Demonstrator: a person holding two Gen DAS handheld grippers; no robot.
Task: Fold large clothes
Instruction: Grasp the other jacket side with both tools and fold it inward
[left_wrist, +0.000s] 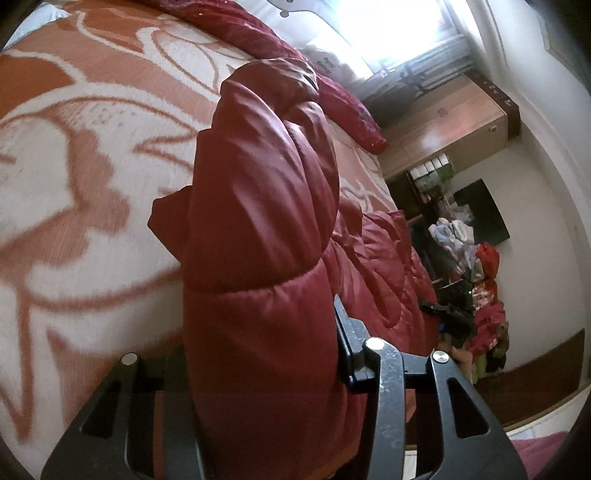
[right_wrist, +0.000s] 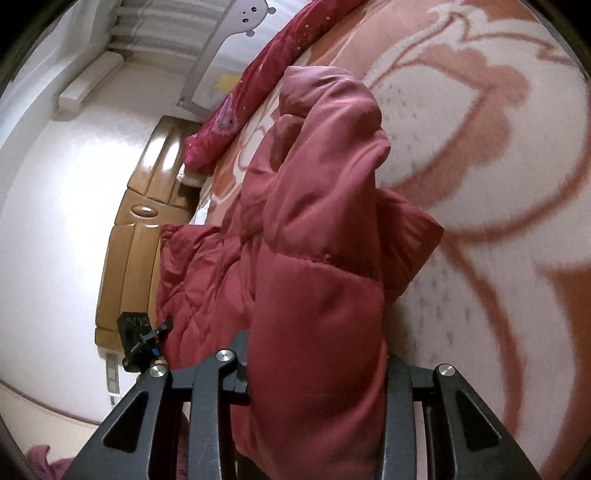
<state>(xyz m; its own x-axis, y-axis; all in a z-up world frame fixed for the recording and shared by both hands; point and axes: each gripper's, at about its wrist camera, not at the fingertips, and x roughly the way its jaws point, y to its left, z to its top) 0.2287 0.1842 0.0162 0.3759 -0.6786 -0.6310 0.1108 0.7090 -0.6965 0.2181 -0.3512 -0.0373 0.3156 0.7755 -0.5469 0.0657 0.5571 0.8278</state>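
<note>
A dark red puffer jacket (left_wrist: 258, 206) lies bunched on a bed with an orange-and-white flowered blanket (left_wrist: 74, 147). My left gripper (left_wrist: 266, 354) is shut on a thick quilted fold of the jacket, which fills the space between its black fingers (left_wrist: 345, 332). In the right wrist view my right gripper (right_wrist: 314, 369) is shut on another padded fold of the same jacket (right_wrist: 317, 221), lifted off the blanket (right_wrist: 498, 184). Each gripper shows small in the other's view: the right one (left_wrist: 448, 317) and the left one (right_wrist: 142, 341).
A crimson pillow (left_wrist: 332, 85) lies along the far side of the bed, also in the right wrist view (right_wrist: 258, 74). A wooden wardrobe (left_wrist: 450, 125), a cluttered pile of clothes (left_wrist: 484, 295) and a bright window (left_wrist: 391, 29) stand beyond. A wooden headboard (right_wrist: 133, 229) borders the bed.
</note>
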